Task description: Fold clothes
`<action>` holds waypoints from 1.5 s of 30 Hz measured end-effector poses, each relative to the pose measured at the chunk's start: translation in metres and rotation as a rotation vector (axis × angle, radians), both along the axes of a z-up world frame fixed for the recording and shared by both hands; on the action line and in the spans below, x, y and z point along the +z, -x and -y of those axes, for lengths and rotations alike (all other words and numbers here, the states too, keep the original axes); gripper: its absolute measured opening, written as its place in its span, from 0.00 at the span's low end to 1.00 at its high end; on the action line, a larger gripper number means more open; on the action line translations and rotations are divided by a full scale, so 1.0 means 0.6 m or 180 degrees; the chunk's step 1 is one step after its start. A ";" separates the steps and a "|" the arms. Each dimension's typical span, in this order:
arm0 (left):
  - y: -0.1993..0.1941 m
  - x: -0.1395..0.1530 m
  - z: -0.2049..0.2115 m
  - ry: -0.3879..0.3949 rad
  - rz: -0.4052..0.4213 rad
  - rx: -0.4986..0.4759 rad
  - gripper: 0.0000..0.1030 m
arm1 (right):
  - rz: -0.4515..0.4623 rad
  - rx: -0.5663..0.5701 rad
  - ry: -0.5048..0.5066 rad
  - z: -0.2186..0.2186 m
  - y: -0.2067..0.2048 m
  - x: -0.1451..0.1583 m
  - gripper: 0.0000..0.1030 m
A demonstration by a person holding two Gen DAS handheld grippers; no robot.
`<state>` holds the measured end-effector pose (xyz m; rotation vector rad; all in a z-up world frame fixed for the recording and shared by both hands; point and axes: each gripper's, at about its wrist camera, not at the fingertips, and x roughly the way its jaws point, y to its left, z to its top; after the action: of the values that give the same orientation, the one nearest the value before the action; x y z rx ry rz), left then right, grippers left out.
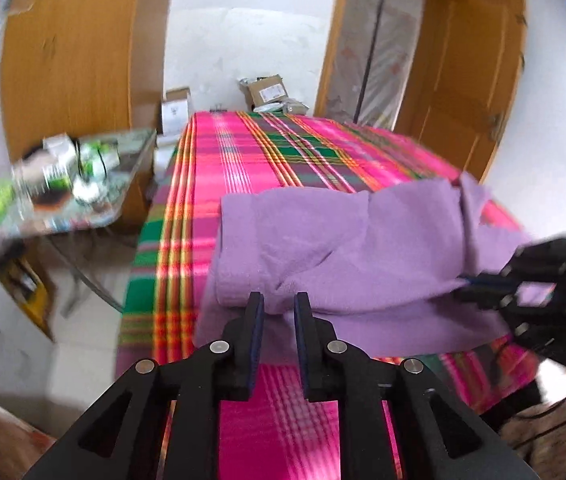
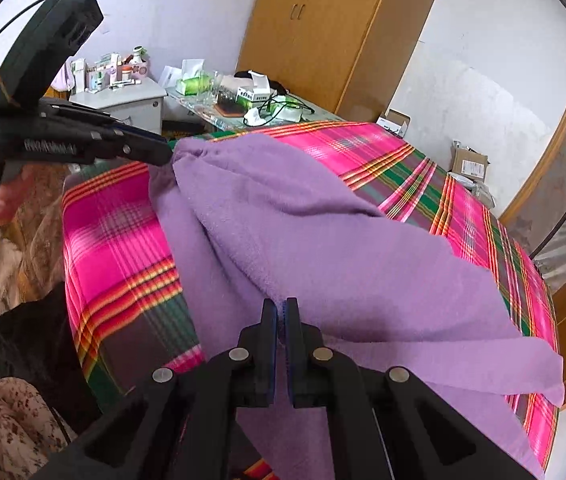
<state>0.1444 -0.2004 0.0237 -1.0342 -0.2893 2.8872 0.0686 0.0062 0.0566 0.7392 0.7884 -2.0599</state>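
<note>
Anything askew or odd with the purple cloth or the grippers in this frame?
The purple cloth lies bunched and creased across the plaid bedcover, its near edge hanging over the side. The right gripper is pinched on a fold, and the left gripper looks clamped on one too. Nothing torn or spilled; the left wrist view is motion-blurred.

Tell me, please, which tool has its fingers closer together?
The right tool: its fingers nearly meet on the purple cloth, while the left tool holds its fingers visibly apart around a thicker bunch.

Two matte-black handheld tongs
Left tongs (image 1: 279,304) and right tongs (image 2: 281,312) have blue-lined fingers (image 1: 258,320), round silver pivot screws, cut-out triangular arms; thin black cables trail away.
</note>
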 end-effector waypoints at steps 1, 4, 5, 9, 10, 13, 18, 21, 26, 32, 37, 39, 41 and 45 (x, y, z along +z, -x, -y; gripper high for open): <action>0.000 -0.002 0.007 -0.0133 0.0018 0.0032 0.18 | -0.0005 0.0002 -0.0010 0.000 -0.001 -0.003 0.04; 0.002 -0.009 0.026 -0.0530 0.0076 0.0134 0.21 | 0.0018 -0.0012 -0.0017 -0.003 -0.002 -0.011 0.04; 0.003 -0.011 0.033 -0.0662 0.0096 0.0168 0.24 | 0.0025 -0.0017 -0.0016 -0.004 -0.002 -0.013 0.04; 0.006 -0.020 0.059 -0.1192 0.0173 0.0304 0.25 | 0.0020 -0.0023 -0.0029 -0.005 -0.006 -0.016 0.04; 0.010 -0.020 0.062 -0.1235 0.0180 0.0329 0.25 | 0.0020 -0.0025 -0.0018 -0.006 -0.006 -0.015 0.04; 0.023 -0.023 0.075 -0.1395 0.0216 0.0475 0.26 | 0.0030 -0.0037 0.0008 -0.010 -0.007 -0.012 0.04; 0.051 -0.054 0.099 -0.1873 0.0593 0.0716 0.29 | 0.0035 -0.0048 -0.0008 -0.009 -0.006 -0.017 0.04; 0.054 -0.053 0.103 -0.2008 0.0585 0.0784 0.29 | 0.0042 -0.0060 0.0003 -0.010 -0.004 -0.017 0.04; 0.063 -0.052 0.109 -0.2194 0.0539 0.0921 0.26 | 0.0020 -0.0075 0.0036 -0.012 -0.005 -0.011 0.04; 0.049 -0.029 0.116 -0.2174 0.0241 0.1028 0.09 | -0.0028 -0.0067 0.0077 -0.009 -0.014 0.000 0.03; 0.038 -0.007 0.118 -0.2061 0.0064 0.1116 0.09 | -0.0046 -0.0018 0.0145 -0.009 -0.022 0.020 0.03; 0.031 0.000 0.116 -0.1982 -0.0016 0.1157 0.09 | -0.0057 0.0033 0.0175 -0.009 -0.030 0.028 0.03; 0.023 0.004 0.116 -0.1922 -0.0067 0.1196 0.09 | -0.0038 0.0082 0.0152 -0.007 -0.033 0.026 0.03; 0.033 -0.024 0.115 -0.1771 0.0148 0.1295 0.09 | 0.0124 0.0095 0.0033 0.000 -0.024 -0.001 0.03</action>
<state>0.1246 -0.2691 0.0095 -1.0193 -1.3520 2.8081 0.0833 0.0061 0.0562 0.7552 0.7622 -2.0155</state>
